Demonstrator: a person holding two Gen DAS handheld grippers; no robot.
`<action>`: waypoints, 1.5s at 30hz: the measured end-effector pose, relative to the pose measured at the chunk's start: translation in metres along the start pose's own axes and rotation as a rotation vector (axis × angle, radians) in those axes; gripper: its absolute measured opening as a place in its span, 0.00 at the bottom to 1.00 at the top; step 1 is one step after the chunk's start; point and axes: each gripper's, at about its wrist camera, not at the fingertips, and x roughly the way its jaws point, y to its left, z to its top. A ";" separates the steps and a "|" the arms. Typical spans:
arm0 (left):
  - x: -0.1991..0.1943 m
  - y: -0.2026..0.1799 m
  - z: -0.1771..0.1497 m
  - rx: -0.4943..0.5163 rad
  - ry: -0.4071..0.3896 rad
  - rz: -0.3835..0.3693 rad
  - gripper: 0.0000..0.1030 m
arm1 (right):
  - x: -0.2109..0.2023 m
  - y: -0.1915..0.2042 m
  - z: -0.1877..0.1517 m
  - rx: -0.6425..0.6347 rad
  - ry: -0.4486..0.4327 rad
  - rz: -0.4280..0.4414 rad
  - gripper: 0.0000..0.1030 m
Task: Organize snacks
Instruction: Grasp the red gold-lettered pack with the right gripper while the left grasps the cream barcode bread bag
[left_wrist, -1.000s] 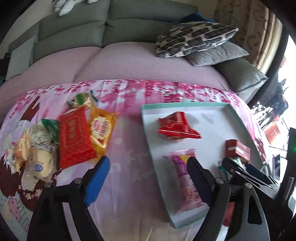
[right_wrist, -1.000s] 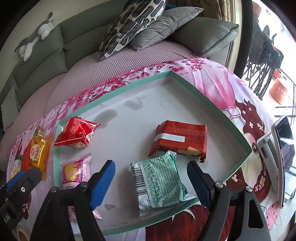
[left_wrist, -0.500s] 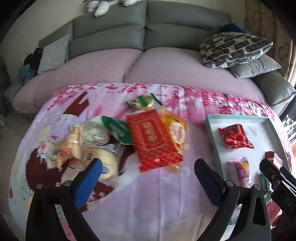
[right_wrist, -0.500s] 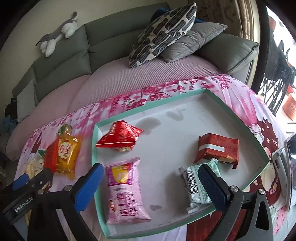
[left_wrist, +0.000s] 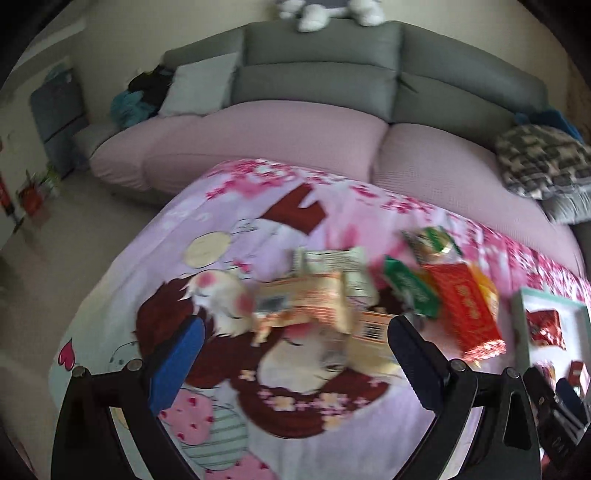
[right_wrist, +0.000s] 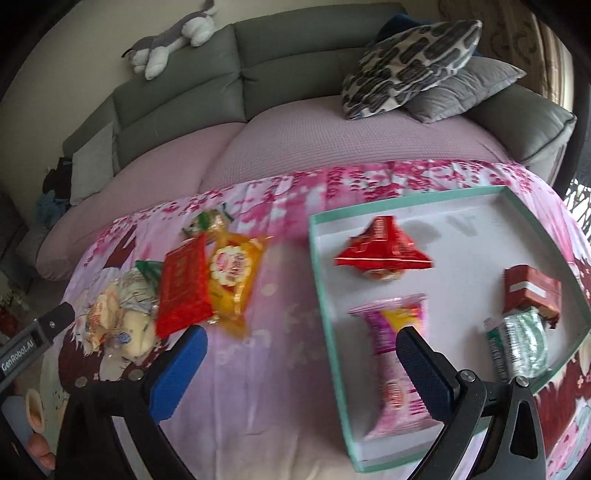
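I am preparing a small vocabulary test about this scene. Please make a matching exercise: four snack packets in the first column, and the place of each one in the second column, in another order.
Column 1
1. pink packet
2. yellow packet
3. green and white packet
4. flat red packet

Column 2
A. on the cloth, partly over the yellow packet
B. in the tray, beside its left rim
C. on the cloth, partly under the flat red packet
D. in the tray, against the dark red box

Pairs: 1-B, 2-C, 3-D, 4-A

Bare cloth between snack pile and tray.
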 end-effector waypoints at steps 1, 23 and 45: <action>0.002 0.005 0.000 -0.011 0.005 0.001 0.97 | 0.002 0.007 -0.001 -0.012 0.003 0.009 1.00; 0.098 0.034 0.022 -0.099 0.160 -0.166 0.97 | 0.038 0.106 0.033 -0.292 -0.010 -0.013 0.94; 0.115 0.018 0.014 -0.122 0.218 -0.222 0.74 | 0.072 0.101 0.026 -0.258 0.056 -0.045 0.46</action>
